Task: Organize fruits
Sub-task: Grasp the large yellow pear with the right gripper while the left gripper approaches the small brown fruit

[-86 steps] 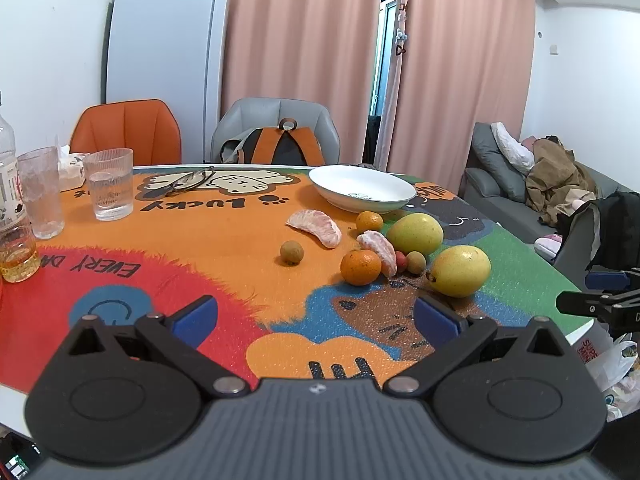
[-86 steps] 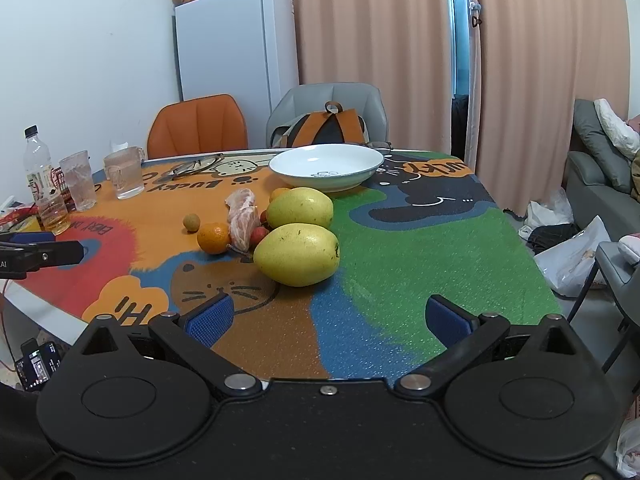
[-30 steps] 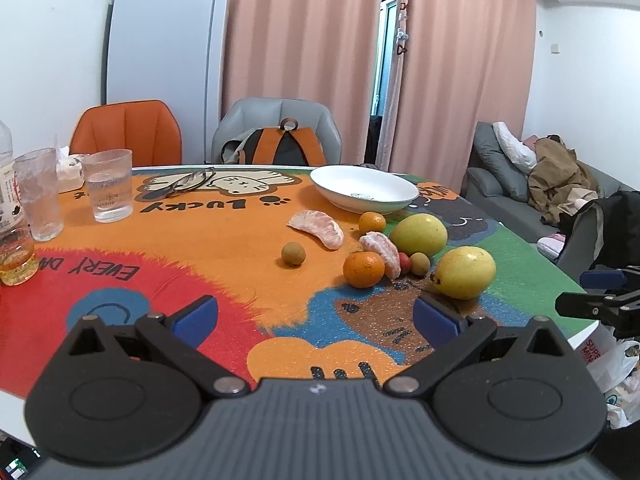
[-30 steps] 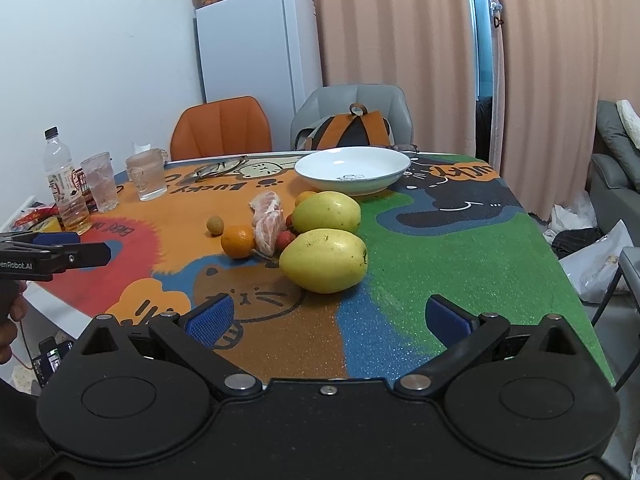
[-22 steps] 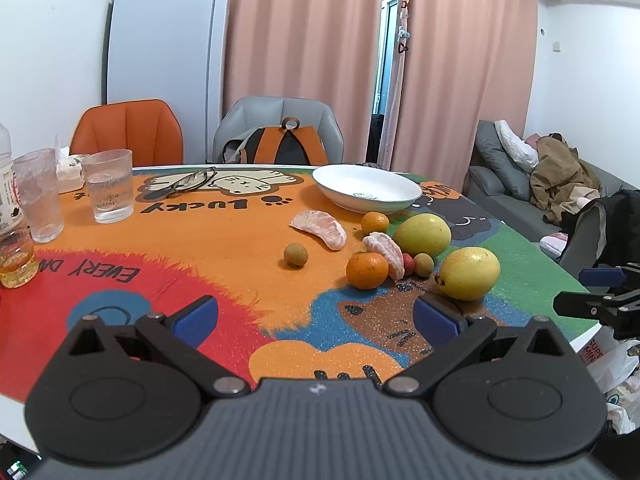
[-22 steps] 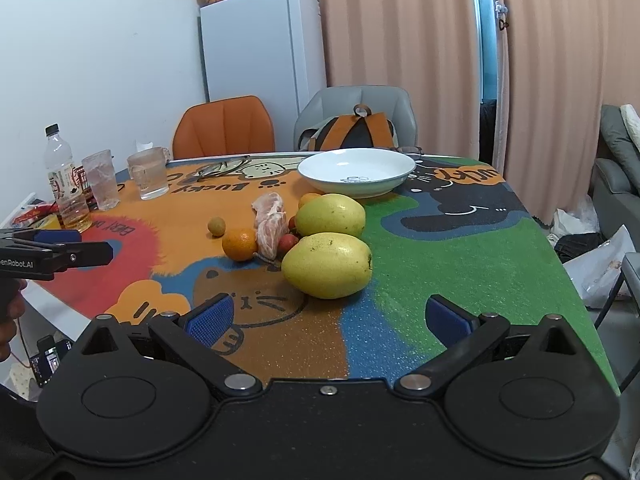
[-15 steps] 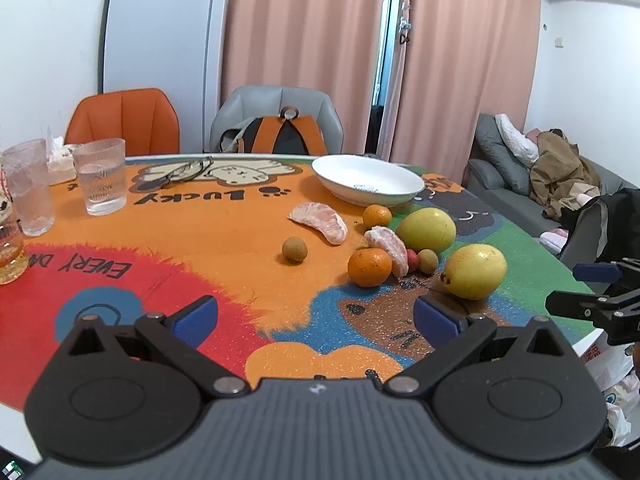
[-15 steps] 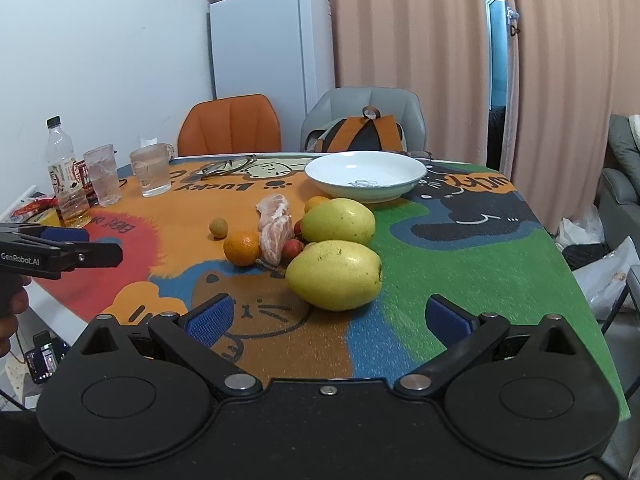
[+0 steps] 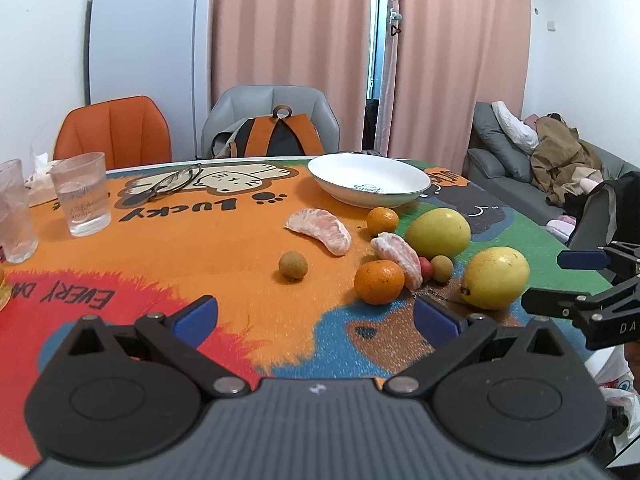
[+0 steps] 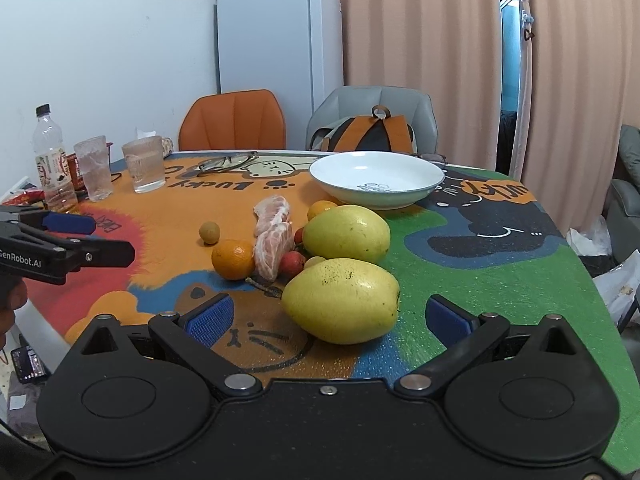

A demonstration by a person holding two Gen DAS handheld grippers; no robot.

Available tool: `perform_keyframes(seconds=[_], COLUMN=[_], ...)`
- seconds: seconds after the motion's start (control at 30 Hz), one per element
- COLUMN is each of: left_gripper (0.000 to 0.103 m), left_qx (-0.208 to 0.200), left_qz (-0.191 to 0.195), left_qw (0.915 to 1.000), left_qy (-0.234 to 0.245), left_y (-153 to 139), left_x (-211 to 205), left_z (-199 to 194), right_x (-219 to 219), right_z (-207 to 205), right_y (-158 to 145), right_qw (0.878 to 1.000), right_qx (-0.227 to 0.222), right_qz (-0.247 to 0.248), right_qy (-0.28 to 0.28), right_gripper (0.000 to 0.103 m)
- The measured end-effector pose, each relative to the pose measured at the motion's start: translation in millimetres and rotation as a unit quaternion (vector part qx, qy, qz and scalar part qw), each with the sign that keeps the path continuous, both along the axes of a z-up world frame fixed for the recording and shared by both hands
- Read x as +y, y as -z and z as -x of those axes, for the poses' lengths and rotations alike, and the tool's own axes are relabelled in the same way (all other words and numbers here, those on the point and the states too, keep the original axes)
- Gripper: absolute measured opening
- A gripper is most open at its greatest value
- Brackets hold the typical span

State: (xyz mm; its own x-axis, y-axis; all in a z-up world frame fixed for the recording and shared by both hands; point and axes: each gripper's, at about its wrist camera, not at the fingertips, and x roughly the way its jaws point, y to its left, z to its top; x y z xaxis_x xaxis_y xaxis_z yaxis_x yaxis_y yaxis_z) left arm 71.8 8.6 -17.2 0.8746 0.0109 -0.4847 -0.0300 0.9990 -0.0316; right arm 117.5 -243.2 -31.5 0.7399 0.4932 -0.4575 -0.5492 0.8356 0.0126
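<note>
Fruit lies loose on the cartoon table mat (image 9: 192, 248). A near yellow mango (image 10: 342, 300) sits just ahead of my open, empty right gripper (image 10: 326, 318), between its blue pads. A second mango (image 10: 347, 233), an orange (image 10: 233, 259), two peeled pomelo pieces (image 10: 274, 236), a red lychee (image 10: 292, 263) and a brown longan (image 10: 209, 232) lie behind it. A white bowl (image 10: 376, 178) stands empty at the back. My left gripper (image 9: 316, 316) is open and empty, short of the orange (image 9: 379, 282) and longan (image 9: 293, 265).
Two glasses (image 9: 82, 199) and a bottle (image 10: 51, 160) stand at the table's left side. Spectacles (image 9: 172, 182) lie near the far edge. An orange chair (image 9: 114, 130) and a grey chair with a backpack (image 9: 276, 134) stand behind. A sofa (image 9: 540, 176) is on the right.
Both grippers have moved forward toward the fruit. The near mango now sits between the right gripper's pads. Both grippers stay open and nothing on the table has moved.
</note>
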Motion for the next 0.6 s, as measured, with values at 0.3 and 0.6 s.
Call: perform_keyframes(seconds=[0.3,0.6], left_gripper=[0.103,0.103], left_qx=[0.004,0.008], left_qz=[-0.02,-0.016], left_qw=[0.9998,0.9998], left_qy=[0.006,0.0], left_y=[11.5,17.0], left_x=[0.5,4.5], left_z=[-26.7,-44.5], right_x=[11.7,29.4], right_z=[-22.8,-35.8], right_y=[12.6,25.6], right_qw=[1.0,0.999], right_qx=[0.012,0.017], right_qz=[0.003,0.032], right_qy=[0.008,0.008], right_gripper=[0.103,0.103])
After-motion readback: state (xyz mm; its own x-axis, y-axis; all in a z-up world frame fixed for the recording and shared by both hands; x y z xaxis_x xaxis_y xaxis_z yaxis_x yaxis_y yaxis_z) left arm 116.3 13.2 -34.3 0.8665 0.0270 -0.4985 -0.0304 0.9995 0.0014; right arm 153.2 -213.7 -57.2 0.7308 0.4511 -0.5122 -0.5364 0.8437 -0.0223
